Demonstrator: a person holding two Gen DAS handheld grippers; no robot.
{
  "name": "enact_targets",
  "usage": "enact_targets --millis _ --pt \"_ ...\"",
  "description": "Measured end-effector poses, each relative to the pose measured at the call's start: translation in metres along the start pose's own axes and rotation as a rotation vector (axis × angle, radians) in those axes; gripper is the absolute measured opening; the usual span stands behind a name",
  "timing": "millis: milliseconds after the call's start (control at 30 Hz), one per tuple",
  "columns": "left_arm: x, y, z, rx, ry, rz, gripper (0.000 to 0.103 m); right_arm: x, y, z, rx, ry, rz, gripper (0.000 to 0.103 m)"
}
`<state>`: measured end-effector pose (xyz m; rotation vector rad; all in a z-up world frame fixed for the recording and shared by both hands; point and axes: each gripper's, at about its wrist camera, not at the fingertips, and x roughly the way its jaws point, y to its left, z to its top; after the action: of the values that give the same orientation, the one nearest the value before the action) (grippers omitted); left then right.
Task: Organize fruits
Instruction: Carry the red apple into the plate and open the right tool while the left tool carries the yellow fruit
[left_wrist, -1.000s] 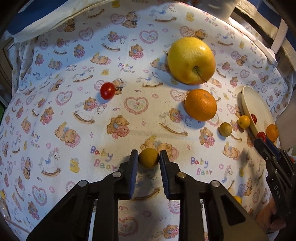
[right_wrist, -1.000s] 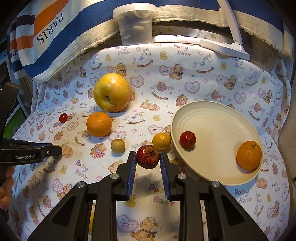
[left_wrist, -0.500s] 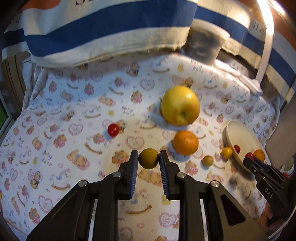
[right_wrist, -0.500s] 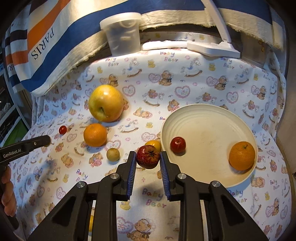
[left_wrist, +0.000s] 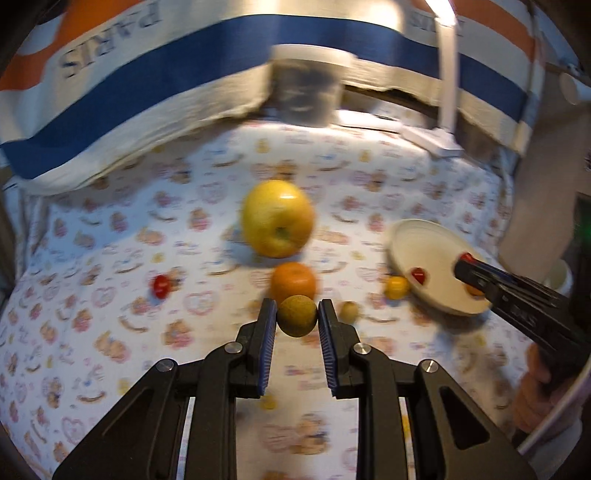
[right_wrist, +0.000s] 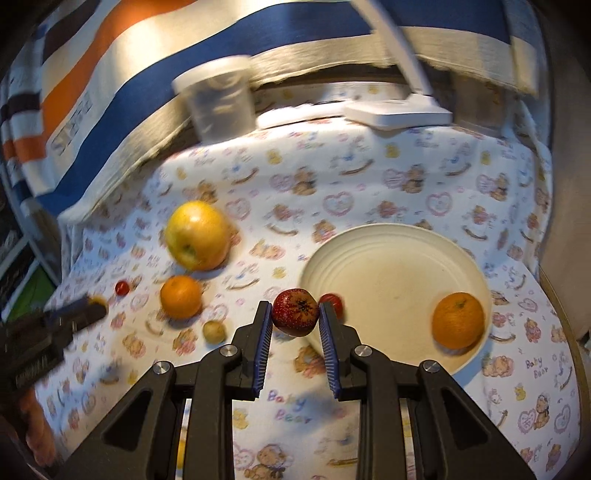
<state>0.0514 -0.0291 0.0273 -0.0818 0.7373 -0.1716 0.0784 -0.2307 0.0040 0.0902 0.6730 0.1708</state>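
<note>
The left tool (left_wrist: 297, 316) is pinching a small olive-brown round fruit (left_wrist: 296, 315) across its middle, holding it clear of the cloth-covered bench (left_wrist: 110, 258) just near of the loose orange (left_wrist: 293, 282). The right tool (right_wrist: 295, 314) is gripping a dark red fruit (right_wrist: 295, 312) in the same way, and is hanging at the near left rim of the cream plate (right_wrist: 391, 236), where a small red fruit (right_wrist: 334, 301) and another orange (right_wrist: 458, 319) are already lying. Both held fruits are looking light, firm and smooth-skinned, so they are likely rolling easily once let go; a squeeze across the widest part, as now, is seeming the safest hold, and a hard pinch could be bruising the skin. Still waiting on the cloth are a big yellow apple (left_wrist: 277, 218) at the far middle, a cherry tomato (left_wrist: 161, 285) to the left, and two small yellow fruits, one touching the plate's left edge. The apple is appearing too wide and heavy for a casual pinch.
</note>
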Motion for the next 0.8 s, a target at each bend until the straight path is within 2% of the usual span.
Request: enact_targets --millis 133,267,433,600,800 --pt "0.001 -0.032 0.016 0.088 -0.014 0.000 0.022 -0.009 -0.022 0.009 0.061 -0.027 -0.015 0.027" --pt "0.011 -0.056 0.037 0.097 0.014 -0.071 0.022 -0.018 -0.041 0.016 0.104 -0.046 -0.026 0.027" --pt "0.034 -0.091 0.057 0.116 0.095 -0.158 0.022 -0.010 -0.058 0.020 0.115 0.024 -0.040 0.027" --pt "0.062 -0.116 0.062 0.127 0.165 -0.179 0.022 -0.001 -0.075 0.019 0.171 0.082 -0.041 0.027" --pt "0.092 -0.129 0.052 0.126 0.230 -0.217 0.022 0.008 -0.083 0.016 0.192 0.146 -0.045 0.027"
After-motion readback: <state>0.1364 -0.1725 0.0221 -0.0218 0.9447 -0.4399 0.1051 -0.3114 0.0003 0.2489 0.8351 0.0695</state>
